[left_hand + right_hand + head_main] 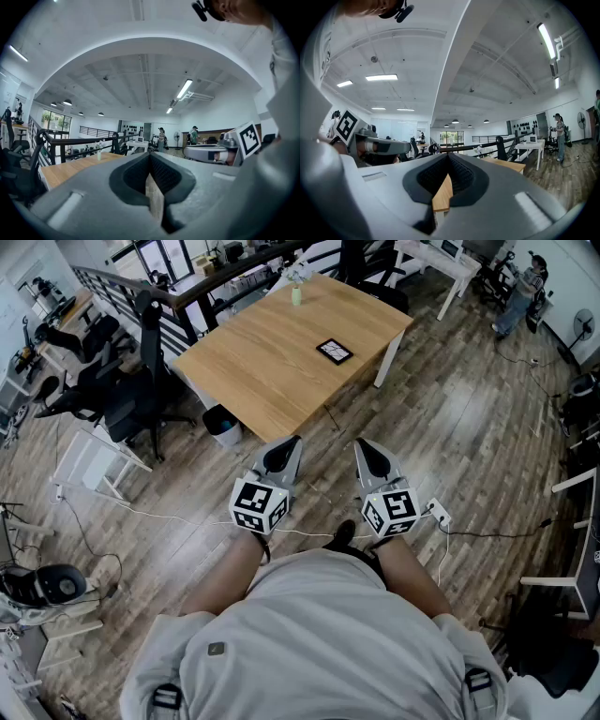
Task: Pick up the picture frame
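A small black picture frame (335, 352) lies flat on the wooden table (272, 362), toward its right side. My left gripper (284, 451) and right gripper (370, 454) are held side by side at waist height, short of the table's near edge, both pointing level at it. In the left gripper view the jaws (151, 165) meet with nothing between them. The right gripper (447, 164) in its own view is shut and empty too. The frame does not show in either gripper view.
A small pale green bottle (296, 295) stands at the table's far edge. Black office chairs (131, 390) and a white rack (89, 465) stand left of the table. A bin (223, 425) sits by its near left corner. Cables and a power strip (437, 514) lie on the wooden floor.
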